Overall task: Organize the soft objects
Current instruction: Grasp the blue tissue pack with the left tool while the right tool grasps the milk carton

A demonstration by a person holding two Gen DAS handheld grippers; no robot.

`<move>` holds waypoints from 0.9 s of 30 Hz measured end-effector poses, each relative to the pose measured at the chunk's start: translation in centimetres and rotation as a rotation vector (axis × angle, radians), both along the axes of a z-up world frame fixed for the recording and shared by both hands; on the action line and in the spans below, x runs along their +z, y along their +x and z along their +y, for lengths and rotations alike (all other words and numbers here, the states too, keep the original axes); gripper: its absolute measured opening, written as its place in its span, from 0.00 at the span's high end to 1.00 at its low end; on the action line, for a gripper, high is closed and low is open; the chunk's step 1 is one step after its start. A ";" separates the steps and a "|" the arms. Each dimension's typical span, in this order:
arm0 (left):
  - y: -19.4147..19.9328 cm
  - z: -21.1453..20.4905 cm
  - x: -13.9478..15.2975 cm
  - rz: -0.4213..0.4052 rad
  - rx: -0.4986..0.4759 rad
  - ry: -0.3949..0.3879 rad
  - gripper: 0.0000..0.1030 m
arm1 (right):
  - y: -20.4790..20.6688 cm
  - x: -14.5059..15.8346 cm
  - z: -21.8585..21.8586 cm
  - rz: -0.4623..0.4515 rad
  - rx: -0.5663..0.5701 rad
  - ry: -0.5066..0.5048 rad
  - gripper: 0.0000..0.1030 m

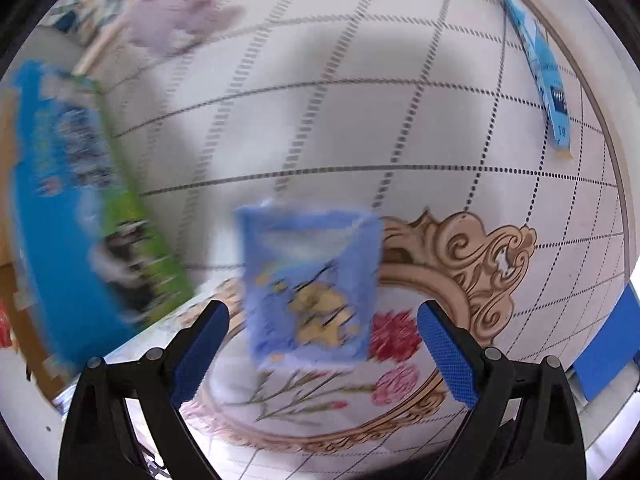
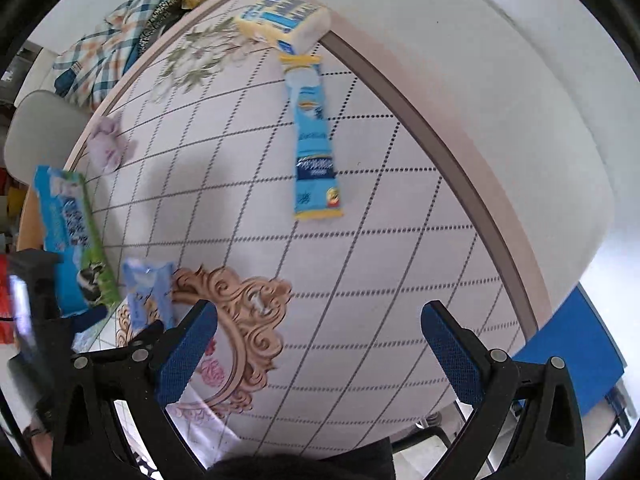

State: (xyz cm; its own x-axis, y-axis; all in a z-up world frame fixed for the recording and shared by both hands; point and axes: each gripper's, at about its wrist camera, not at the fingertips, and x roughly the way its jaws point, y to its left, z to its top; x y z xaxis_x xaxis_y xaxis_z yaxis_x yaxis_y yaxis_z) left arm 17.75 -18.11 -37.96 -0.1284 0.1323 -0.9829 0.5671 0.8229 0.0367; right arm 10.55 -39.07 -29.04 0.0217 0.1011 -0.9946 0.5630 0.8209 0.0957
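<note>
My left gripper (image 1: 323,344) is open, its blue pads either side of a small light-blue tissue pack (image 1: 310,284) lying on the table, not touching it. The pack also shows in the right wrist view (image 2: 148,300). A big blue-green wipes pack (image 1: 76,216) lies to the left; it also shows in the right wrist view (image 2: 74,240). A long blue pouch (image 2: 314,140) lies mid-table, and shows far right in the left wrist view (image 1: 540,64). A lilac soft cloth (image 2: 106,144) lies at the far left edge. My right gripper (image 2: 319,344) is open and empty above the tablecloth.
A blue-white tissue pack (image 2: 286,20) sits at the table's far edge. Checked clothing (image 2: 104,52) lies on a chair beyond the table. A grey chair (image 2: 40,128) stands left. A blue chair seat (image 2: 576,352) is at right, off the table edge (image 2: 460,168).
</note>
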 end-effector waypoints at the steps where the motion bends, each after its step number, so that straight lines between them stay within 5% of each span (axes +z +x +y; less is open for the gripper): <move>1: 0.0 -0.4 -0.7 0.008 0.003 0.027 0.06 | 0.6 -0.4 -0.5 0.000 0.007 0.006 0.00; 5: 0.3 -1.0 -2.8 0.019 0.039 0.084 0.07 | 3.1 -1.0 -2.1 -0.004 0.048 0.011 0.00; 12: 2.8 -1.6 -1.8 -0.002 0.207 0.012 0.32 | 9.9 -0.6 -5.0 -0.017 0.187 -0.032 0.00; 16: 5.1 -3.5 -1.7 0.010 0.276 -0.040 0.32 | 15.1 -1.3 -6.5 -0.012 0.267 -0.073 0.00; 21: 8.0 -3.9 -2.2 0.029 0.379 -0.076 0.32 | 21.8 -4.6 -8.3 0.052 0.342 -0.098 0.00; 27: 9.3 -4.2 -1.8 0.025 0.384 -0.107 0.37 | 26.8 -9.0 -10.1 0.098 0.342 -0.040 0.00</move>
